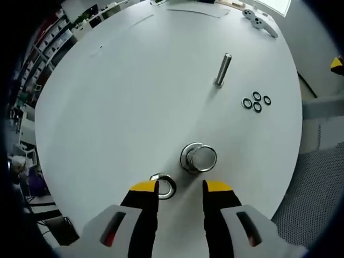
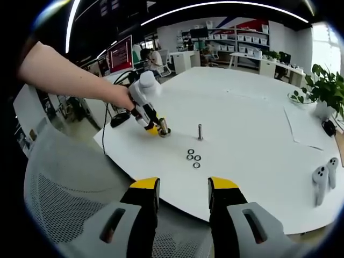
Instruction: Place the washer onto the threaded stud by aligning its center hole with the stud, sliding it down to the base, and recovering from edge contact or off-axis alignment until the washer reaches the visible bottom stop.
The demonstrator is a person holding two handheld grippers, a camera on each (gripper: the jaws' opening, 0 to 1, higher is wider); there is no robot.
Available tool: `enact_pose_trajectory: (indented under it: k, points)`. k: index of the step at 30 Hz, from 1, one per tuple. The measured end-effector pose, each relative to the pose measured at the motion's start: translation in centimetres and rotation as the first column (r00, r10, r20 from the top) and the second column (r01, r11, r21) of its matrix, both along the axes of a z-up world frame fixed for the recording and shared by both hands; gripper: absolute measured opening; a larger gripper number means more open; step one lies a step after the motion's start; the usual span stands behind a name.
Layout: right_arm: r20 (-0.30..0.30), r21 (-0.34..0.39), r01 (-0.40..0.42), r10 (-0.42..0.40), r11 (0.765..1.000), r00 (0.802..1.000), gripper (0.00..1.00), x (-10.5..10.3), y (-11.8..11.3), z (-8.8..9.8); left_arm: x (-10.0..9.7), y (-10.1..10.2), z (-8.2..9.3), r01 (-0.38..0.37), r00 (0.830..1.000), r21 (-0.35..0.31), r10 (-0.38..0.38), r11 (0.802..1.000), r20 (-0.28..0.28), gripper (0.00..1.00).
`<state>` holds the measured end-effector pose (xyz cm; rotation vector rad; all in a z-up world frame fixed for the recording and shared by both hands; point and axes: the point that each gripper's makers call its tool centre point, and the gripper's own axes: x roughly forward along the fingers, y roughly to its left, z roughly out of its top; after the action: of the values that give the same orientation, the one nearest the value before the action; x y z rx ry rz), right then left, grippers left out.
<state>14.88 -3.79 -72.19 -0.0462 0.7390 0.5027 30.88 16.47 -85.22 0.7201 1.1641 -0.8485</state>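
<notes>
Surface: round white table (image 1: pixel 118 107), seen from above in the left gripper view and from the near edge in the right gripper view, with office shelving behind.
Left gripper (image 1: pixel 180 188): yellow-tipped fingers (image 1: pixel 144 188) set wide apart, nothing between them; in the right gripper view it shows from outside (image 2: pixel 153 124), in a person's hand (image 2: pixel 121 97), tips low over the table.
Washer (image 1: pixel 163 186): lies flat on the table, against the inner side of the left finger's tip and partly hidden by it.
Large stud (image 1: pixel 198 157): broad shiny upright cylinder just ahead of the gap between the fingers, nearer the right finger; whether a washer rings its foot cannot be told. In the right gripper view it is a small dark post (image 2: pixel 163 130) at the left gripper's tips.
Threaded stud (image 1: pixel 223 70): slim, upright, well ahead of the fingers; in the right gripper view (image 2: pixel 200 131) it stands just right of the left gripper.
Spare washers (image 1: pixel 256 101): four in a tight cluster, ahead and right of the right finger, near the threaded stud.
Right gripper (image 2: pixel 183 188): fingers (image 2: pixel 222 188) wide apart, empty, poised off the table's near edge above a mesh chair back (image 2: pixel 59 199).
Controllers (image 2: pixel 322 180): two white handsets far right on the table.
Plant (image 2: pixel 325 88): potted, at the table's far right edge.
</notes>
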Motion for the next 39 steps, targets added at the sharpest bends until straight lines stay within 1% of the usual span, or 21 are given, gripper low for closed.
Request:
enact_pose_trajectory:
  k: [7, 11, 15, 17, 20, 23, 26, 32, 39]
  points:
    - [-0.002, -0.004, 0.001, -0.001, 1.000, 1.000, 0.38, 0.0, 0.0, 0.0, 0.8, 1.2, -0.3, -0.012, 1.000, 0.014, 0.012, 1.000, -0.005, 0.30]
    - [-0.004, -0.007, 0.006, -0.006, 1.000, 1.000, 0.38, 0.0, -0.1, -0.1, 0.9, 1.4, -0.3, -0.024, 1.000, 0.018, 0.024, 1.000, -0.015, 0.30]
    - [-0.003, -0.010, 0.008, -0.008, 1.000, 1.000, 0.38, 0.0, -0.2, -0.1, 1.1, 1.5, -0.3, -0.019, 1.000, 0.015, 0.019, 1.000, -0.009, 0.30]
    - [0.000, -0.010, 0.011, -0.011, 1.000, 1.000, 0.38, 0.0, -0.2, 0.0, 1.0, 1.4, -0.4, -0.023, 1.000, 0.010, 0.024, 1.000, -0.021, 0.30]
    - [-0.002, -0.012, 0.012, -0.012, 1.000, 1.000, 0.38, 0.0, -0.3, -0.1, 1.4, 1.3, -0.4, -0.032, 0.999, -0.002, 0.032, 0.999, -0.019, 0.31]
    - [0.001, -0.010, 0.012, -0.012, 1.000, 1.000, 0.38, 0.0, -0.2, -0.1, 1.3, 1.3, -0.5, -0.062, 0.997, -0.023, 0.061, 0.998, -0.043, 0.29]
    - [0.006, -0.012, 0.015, -0.015, 1.000, 1.000, 0.38, 0.1, -0.3, 0.0, 1.5, 1.3, -0.4, -0.065, 0.997, -0.034, 0.064, 0.997, -0.031, 0.29]
    - [0.007, -0.016, 0.014, -0.014, 1.000, 1.000, 0.38, 0.2, -0.3, 0.0, 1.5, 1.3, -0.5, -0.076, 0.997, -0.029, 0.075, 0.997, -0.031, 0.29]
    - [0.007, -0.013, 0.015, -0.014, 1.000, 1.000, 0.38, 0.1, -0.3, 0.0, 1.5, 1.2, -0.6, -0.087, 0.995, -0.015, 0.086, 0.996, -0.043, 0.27]
